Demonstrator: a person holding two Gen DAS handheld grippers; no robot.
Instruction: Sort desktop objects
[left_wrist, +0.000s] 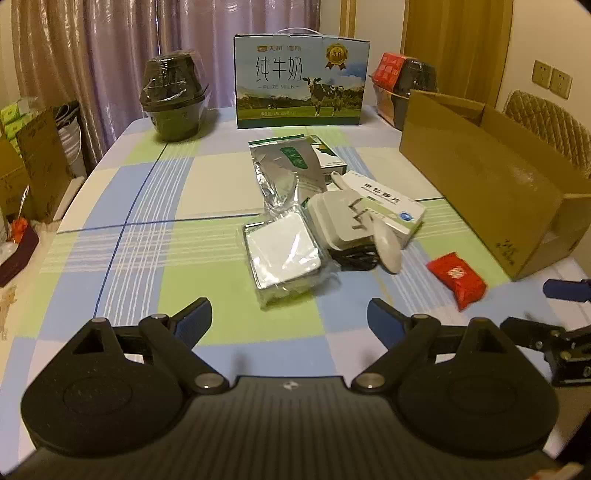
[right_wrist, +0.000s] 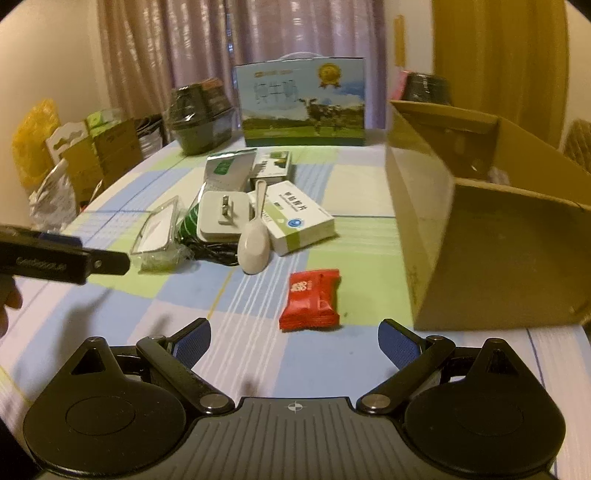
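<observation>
Both your grippers are wide apart and hold nothing. Your right gripper sits just in front of the red snack pack, which lies flat on the counter near the brown box. Come down straight and pinch the pack by its sides. Your left gripper faces the clear-wrapped white box. Only the right view shows inside the brown box; only the left shows the wall switches.

left gripper jaws wide apart, right gripper likewise, both empty
</observation>
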